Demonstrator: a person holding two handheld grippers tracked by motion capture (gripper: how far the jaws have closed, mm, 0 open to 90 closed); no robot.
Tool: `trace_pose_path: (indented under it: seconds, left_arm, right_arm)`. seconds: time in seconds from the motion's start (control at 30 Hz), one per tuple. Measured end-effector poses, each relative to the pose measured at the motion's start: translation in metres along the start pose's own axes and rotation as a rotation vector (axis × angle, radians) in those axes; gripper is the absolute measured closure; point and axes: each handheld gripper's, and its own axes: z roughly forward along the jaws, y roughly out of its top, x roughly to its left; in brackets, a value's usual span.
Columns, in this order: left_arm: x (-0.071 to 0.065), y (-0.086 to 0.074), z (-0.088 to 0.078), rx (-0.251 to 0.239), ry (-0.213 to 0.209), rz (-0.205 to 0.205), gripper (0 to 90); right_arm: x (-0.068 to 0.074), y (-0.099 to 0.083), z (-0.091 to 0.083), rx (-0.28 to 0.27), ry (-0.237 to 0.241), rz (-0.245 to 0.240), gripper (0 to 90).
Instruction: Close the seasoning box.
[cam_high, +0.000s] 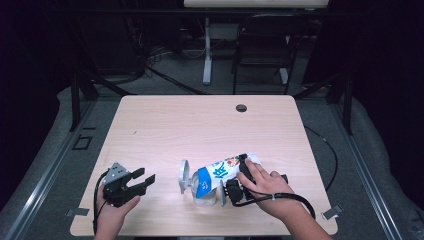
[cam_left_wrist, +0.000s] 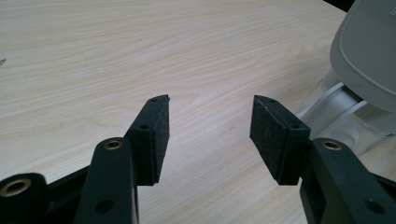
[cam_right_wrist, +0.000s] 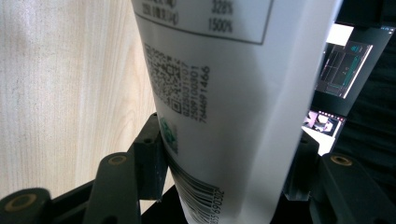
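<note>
lower centre of the frame: right gripper (cam_high: 239, 181) clamps the tilted pouch (cam_high: 225, 172) over a clear container (cam_high: 202, 196); left gripper (cam_high: 142, 181), jaws apart, should steady it.

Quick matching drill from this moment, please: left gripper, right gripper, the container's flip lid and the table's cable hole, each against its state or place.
Things:
1. left gripper
2. right gripper
3. flip lid
4. cable hole

States or places:
A. far side of the table
B. jaws clamped on the white container
C. swung open, grey
D. jaws apart, nothing between them

Pairs: 1-D, 2-B, 3-C, 4-A
</note>
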Motion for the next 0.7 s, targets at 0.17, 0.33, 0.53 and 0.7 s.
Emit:
trace_pose_path:
  seconds: [0.17,0.33,0.53,0.7]
  left_arm:
    - [-0.0002,-0.0002,0.0003,0.002,0.0,-0.001,47.8]
    - [0.0005,-0.0004,0.0,-0.002,-0.001,-0.006,47.8]
    - [0.0004,-0.0001,-0.0001,0.0,-0.001,-0.001,47.8]
    - [0.0001,-0.0003,0.0001,0.002,-0.001,-0.004,47.8]
  right_arm:
    - [0.0002,0.0002,0.0,0.0,-0.005,-0.006,45.1]
    - [0.0003,0.0005,-0.0008,0.007,-0.012,-0.014,45.1]
    - [0.0003,0.0006,-0.0008,0.007,-0.014,-0.017,45.2]
    - [0.0003,0.0007,-0.0008,0.004,-0.016,-0.02,45.2]
